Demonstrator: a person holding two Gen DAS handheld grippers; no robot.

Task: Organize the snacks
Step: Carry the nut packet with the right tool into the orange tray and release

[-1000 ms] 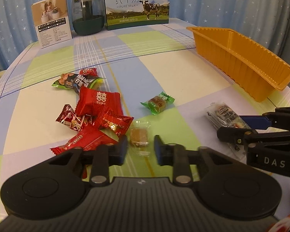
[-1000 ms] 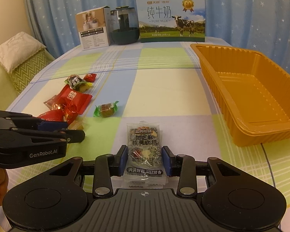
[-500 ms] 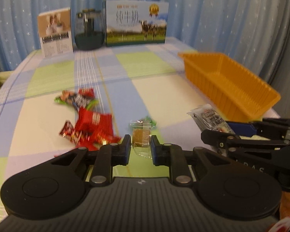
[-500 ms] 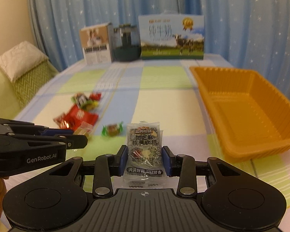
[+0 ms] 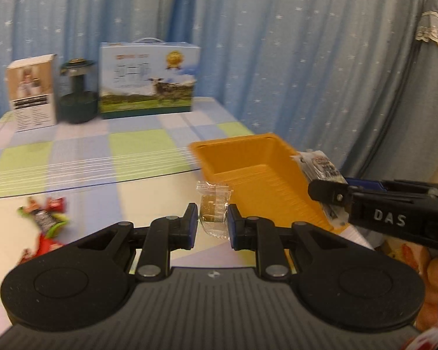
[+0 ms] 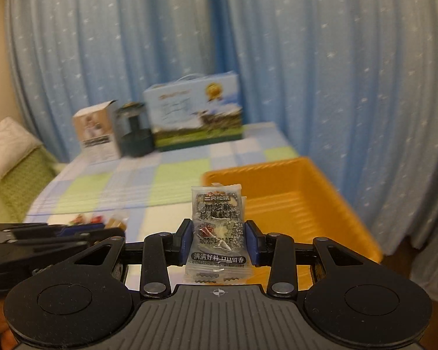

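Observation:
My left gripper (image 5: 210, 227) is shut on a small clear-wrapped brown candy (image 5: 213, 208), held above the table just left of the orange tray (image 5: 254, 169). My right gripper (image 6: 218, 243) is shut on a grey sesame-walnut cake packet (image 6: 217, 224), held upright near the tray's (image 6: 295, 201) near-left corner. The right gripper also shows in the left wrist view (image 5: 330, 191), with the packet (image 5: 321, 166) over the tray's right rim. The left gripper shows at the left edge of the right wrist view (image 6: 102, 233). The tray looks empty where visible.
Red and green wrapped snacks (image 5: 43, 221) lie on the checked tablecloth at the left. A milk carton box (image 5: 149, 78), a dark jar (image 5: 77, 99) and a small white box (image 5: 32, 90) stand at the table's far edge. Blue curtains hang behind. A green sofa with a pillow (image 6: 5, 145) is left.
Both grippers have lifted with their snacks and moved up and right toward the orange tray. The left gripper closed on the clear candy and raised it off the table.

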